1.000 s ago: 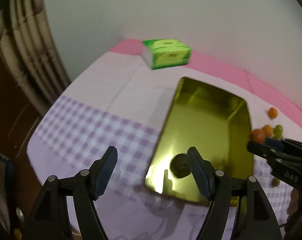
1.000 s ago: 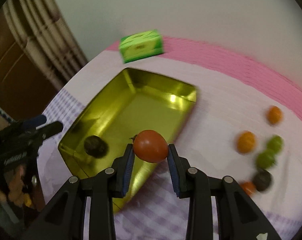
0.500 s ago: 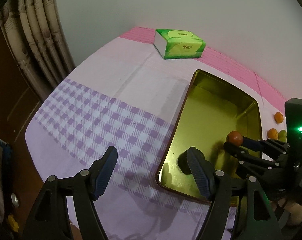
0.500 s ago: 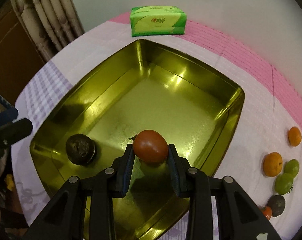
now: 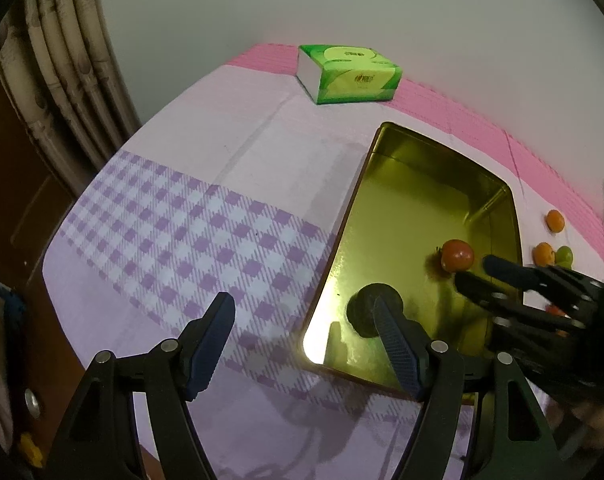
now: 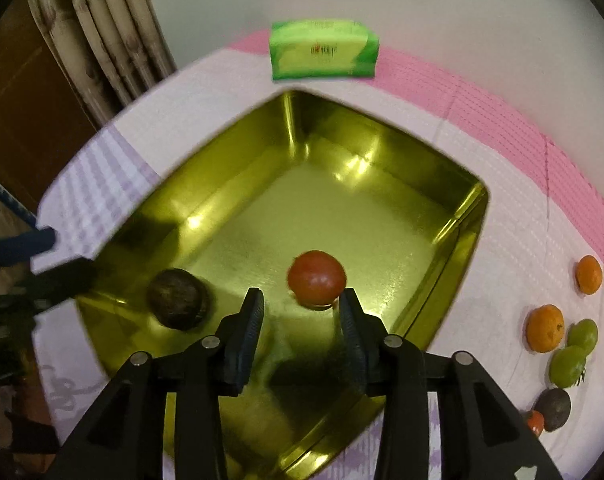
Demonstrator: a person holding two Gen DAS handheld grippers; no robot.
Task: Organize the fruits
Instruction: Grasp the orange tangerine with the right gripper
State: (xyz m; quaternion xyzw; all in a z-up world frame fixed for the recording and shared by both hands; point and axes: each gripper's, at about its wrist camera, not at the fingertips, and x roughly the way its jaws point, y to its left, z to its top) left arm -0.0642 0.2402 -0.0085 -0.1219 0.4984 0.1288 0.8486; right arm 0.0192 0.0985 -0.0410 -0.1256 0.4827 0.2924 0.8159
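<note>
Just beyond the open right tool (image 6: pixel 302 312), red tomato (image 6: pixel 316 278) on gold tray (image 6: pixel 382 216).

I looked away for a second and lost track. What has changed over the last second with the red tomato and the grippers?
The right gripper carried the red tomato over the gold tray, opened and let it go; it now sits on the tray floor. The dark fruit stayed in the tray, the left gripper stayed open and empty, and the tissue pack stayed put.
</note>
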